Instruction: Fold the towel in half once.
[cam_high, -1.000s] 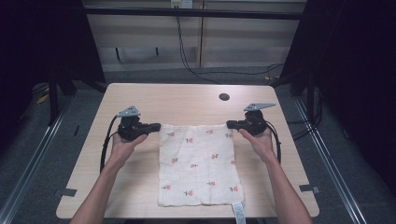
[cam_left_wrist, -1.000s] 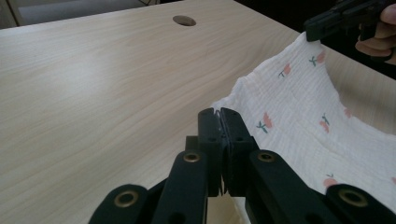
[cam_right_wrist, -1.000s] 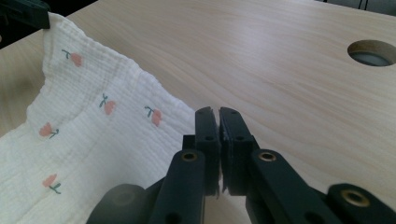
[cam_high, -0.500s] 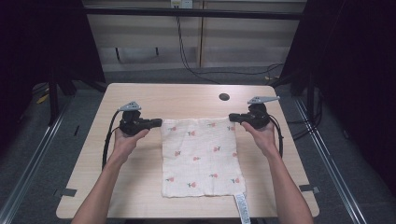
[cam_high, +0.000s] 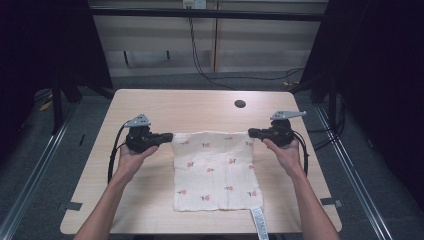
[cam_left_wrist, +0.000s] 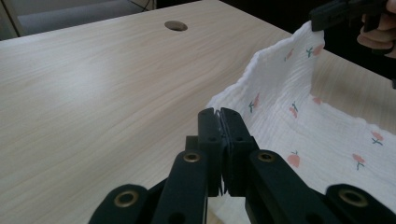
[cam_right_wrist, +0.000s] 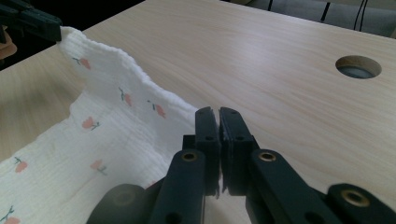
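1. High view: the cloth (cam_high: 215, 170) lay flat mid-table (cam_high: 200, 107), its far corners pinched by the left gripper (cam_high: 167, 136) and right gripper (cam_high: 252, 132); dark curtains flanked the room.
2. Left gripper view: the jaws were clamped on a corner; the fabric (cam_left_wrist: 322, 121) looked light, soft, floppy.
3. Right gripper view: the jaws were clamped on the hem (cam_right_wrist: 140, 93); corners seemed the best holds.

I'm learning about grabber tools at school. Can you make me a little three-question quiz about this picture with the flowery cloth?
1. True or false: each hand-held gripper pinches a far corner of the cloth.
2. What is printed on the cloth? A) stars B) small pink flowers C) stripes
3. What round feature is in the table beyond the cloth?

Key:
1. True: the left hand-held gripper and the right hand-held gripper are both shut on far corners.
2. B
3. A hole.
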